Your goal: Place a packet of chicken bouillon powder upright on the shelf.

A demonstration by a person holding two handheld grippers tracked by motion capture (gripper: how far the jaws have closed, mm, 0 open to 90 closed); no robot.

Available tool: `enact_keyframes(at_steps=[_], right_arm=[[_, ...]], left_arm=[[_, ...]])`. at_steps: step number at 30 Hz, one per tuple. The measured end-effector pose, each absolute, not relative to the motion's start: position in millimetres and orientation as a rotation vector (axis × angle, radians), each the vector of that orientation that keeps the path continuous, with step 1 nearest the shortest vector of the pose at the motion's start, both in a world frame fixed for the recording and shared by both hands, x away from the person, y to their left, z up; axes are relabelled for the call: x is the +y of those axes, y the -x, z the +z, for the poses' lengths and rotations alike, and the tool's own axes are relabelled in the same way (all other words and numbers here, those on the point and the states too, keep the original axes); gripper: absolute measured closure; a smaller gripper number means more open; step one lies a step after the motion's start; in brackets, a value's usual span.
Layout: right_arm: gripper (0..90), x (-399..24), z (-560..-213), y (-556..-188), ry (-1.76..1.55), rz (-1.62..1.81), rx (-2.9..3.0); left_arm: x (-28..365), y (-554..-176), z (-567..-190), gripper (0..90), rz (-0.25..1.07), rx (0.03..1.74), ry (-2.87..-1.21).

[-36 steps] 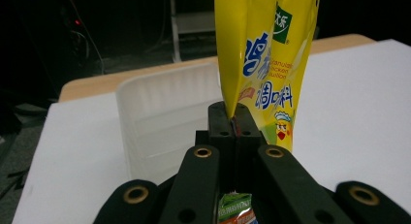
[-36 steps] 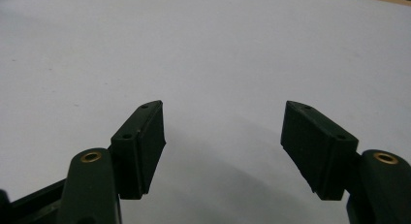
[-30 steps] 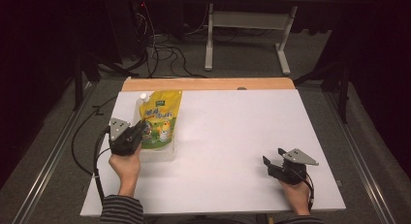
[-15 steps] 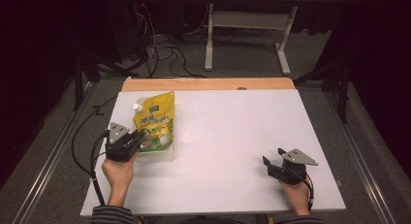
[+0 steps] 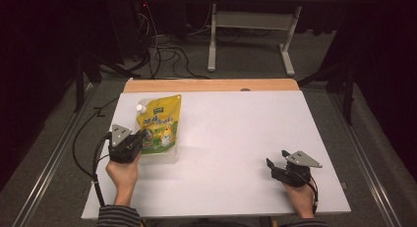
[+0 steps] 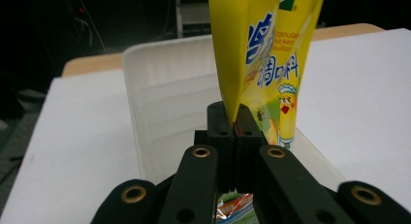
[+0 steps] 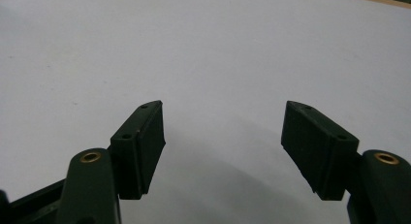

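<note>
The left gripper sits at about 8 o'clock on the white table, its jaws pressed together on the lower edge of a yellow pouch; in the last moment they closed further, with the pouch between them. In the left gripper view the pouch rises from the pinch, over a clear plastic tray. From above, the pouch lies at 10 o'clock on the table, its white cap toward 11 o'clock. The right gripper rests at 4 o'clock, well apart from the pouch, jaws spread over bare table with nothing between them.
</note>
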State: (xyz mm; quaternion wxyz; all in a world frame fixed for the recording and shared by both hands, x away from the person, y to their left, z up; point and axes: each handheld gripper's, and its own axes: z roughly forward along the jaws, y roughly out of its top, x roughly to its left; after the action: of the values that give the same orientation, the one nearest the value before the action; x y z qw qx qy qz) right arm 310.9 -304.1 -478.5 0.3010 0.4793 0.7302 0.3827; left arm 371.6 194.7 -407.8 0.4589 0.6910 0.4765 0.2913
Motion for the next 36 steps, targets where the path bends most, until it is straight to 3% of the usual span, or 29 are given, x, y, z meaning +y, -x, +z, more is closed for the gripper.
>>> enact_keyframes(at_steps=[4,11,26,36], right_arm=[[32.5,-303.9,-478.7,-311.0,-1.267,1.014,1.937],[32.3,-304.0,-478.5,-310.4,-1.267,1.024,1.935],[32.4,-303.9,-478.6,-310.7,-1.262,1.018,1.938],[32.4,-303.2,-478.7,-310.8,-1.271,1.014,1.936]], left_arm=[[188.5,-368.0,-412.1,89.9,0.792,1.134,-1.677],[207.4,-358.0,-417.0,85.3,0.679,1.117,-1.754],[209.1,-357.1,-422.1,84.4,0.648,1.135,-1.895],[209.1,-354.4,-428.7,83.6,0.636,1.122,-1.876]])
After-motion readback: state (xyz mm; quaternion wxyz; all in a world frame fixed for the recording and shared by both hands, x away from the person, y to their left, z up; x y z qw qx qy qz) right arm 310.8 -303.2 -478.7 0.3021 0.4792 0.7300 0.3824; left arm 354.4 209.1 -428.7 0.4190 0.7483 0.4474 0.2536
